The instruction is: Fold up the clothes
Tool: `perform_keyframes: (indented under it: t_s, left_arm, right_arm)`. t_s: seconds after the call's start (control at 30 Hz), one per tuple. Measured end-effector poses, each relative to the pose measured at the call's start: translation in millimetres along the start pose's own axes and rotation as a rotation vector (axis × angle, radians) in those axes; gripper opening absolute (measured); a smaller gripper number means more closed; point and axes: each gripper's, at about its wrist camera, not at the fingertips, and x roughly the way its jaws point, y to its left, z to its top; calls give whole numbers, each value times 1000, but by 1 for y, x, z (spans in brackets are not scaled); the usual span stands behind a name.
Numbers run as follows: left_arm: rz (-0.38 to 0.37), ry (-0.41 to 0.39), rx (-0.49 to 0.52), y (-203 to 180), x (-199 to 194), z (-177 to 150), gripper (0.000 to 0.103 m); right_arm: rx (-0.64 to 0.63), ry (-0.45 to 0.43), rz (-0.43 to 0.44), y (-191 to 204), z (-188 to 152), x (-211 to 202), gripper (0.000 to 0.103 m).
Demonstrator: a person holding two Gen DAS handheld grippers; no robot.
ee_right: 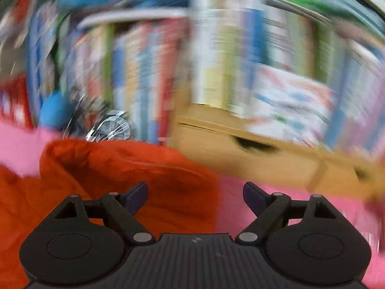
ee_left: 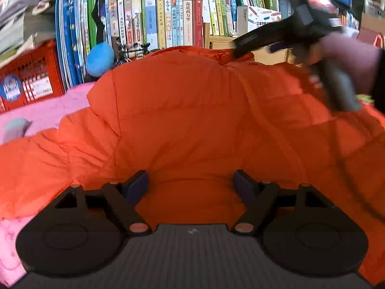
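An orange puffer jacket [ee_left: 192, 110] lies spread on a pink blanket [ee_left: 48, 110] and fills most of the left wrist view. My left gripper [ee_left: 191, 185] is open, its jaws wide apart just above the jacket's near part, holding nothing. My right gripper [ee_right: 195, 197] is open and empty over the jacket's far edge [ee_right: 134, 168], where it meets the pink blanket [ee_right: 235, 204]. The right wrist view is heavily blurred. In the left wrist view the right gripper's body and the hand on it [ee_left: 336, 55] hover over the jacket's upper right.
A bookshelf full of books [ee_left: 168, 19] stands behind the bed. A red crate [ee_left: 31, 77] and a blue plush ball [ee_left: 99, 59] sit at the left. Wooden drawers [ee_right: 252, 154] are below the books at the right.
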Motion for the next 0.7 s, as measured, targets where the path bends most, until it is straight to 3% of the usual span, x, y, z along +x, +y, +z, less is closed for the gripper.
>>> perform_keyframes:
  t_s: [0.13, 0.2, 0.23, 0.27, 0.37, 0.47, 0.57, 0.67, 0.7]
  left_arm:
    - [-55, 3, -30, 5, 0, 0, 91]
    - [-76, -3, -47, 7, -1, 0, 92]
    - [-86, -7, -58, 9, -2, 0, 92]
    - [-95, -12, -69, 10, -2, 0, 92]
    - [-113, -23, -95, 13, -5, -1, 93]
    - [-119, -31, -108, 13, -7, -1, 93]
    - [-123, -33, -112, 13, -8, -2, 93]
    - [-125, -32, -113, 15, -10, -2, 93]
    - [-126, -32, -114, 16, -10, -2, 93]
  right_arm:
    - [-166, 11, -31, 49, 11, 32, 84]
    - [-221, 36, -61, 65, 17, 45, 52]
    - [-242, 53, -83, 71, 20, 50, 15]
    - [-262, 70, -105, 76, 23, 54, 8]
    - [-329, -148, -247, 86, 35, 20, 8]
    - [-338, -553, -472, 91, 50, -45, 8]
    - [-147, -884, -580, 80, 53, -106, 9]
    - [-154, -885, -559, 73, 51, -105, 14]
    - [-182, -776, -512, 69, 51, -90, 15]
